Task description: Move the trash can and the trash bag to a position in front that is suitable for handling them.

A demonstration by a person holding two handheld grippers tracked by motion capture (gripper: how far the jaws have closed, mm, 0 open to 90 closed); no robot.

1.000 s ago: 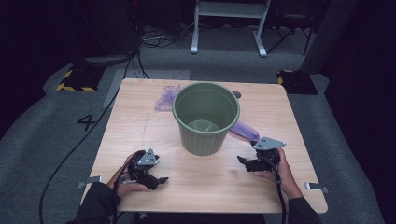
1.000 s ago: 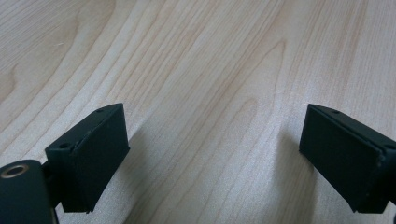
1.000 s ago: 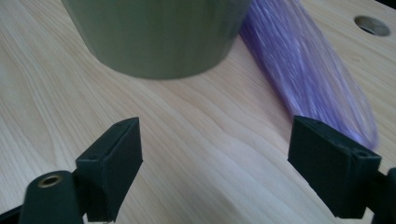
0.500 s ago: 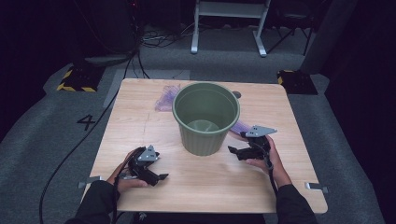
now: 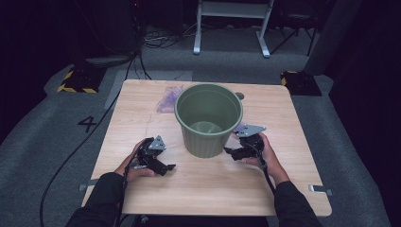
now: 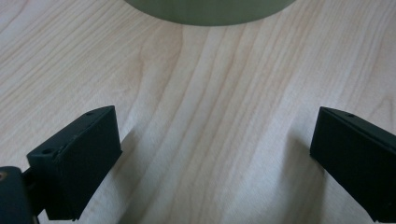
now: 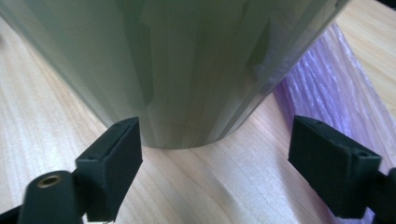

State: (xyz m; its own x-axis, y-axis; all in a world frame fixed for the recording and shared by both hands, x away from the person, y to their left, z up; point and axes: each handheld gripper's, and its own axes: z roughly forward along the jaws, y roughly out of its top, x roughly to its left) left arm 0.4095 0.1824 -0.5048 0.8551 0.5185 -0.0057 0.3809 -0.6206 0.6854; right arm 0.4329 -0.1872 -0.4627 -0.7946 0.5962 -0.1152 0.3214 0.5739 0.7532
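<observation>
Both hands have been sliding inward toward the green bucket at mid-table. Left gripper, jaws just widening, is gaping empty near its left side; right gripper is spreading beside its base. Purple plastic bag is lying behind.

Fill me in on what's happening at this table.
A person sits at a wooden table with a hand-held gripper in each hand, one on either side of a green bucket that stands upright. The left hand-held gripper has just been opening its jaws over bare wood. The right hand-held gripper is open at the bucket's base, gripping nothing. A purple plastic bag lies behind the bucket.
</observation>
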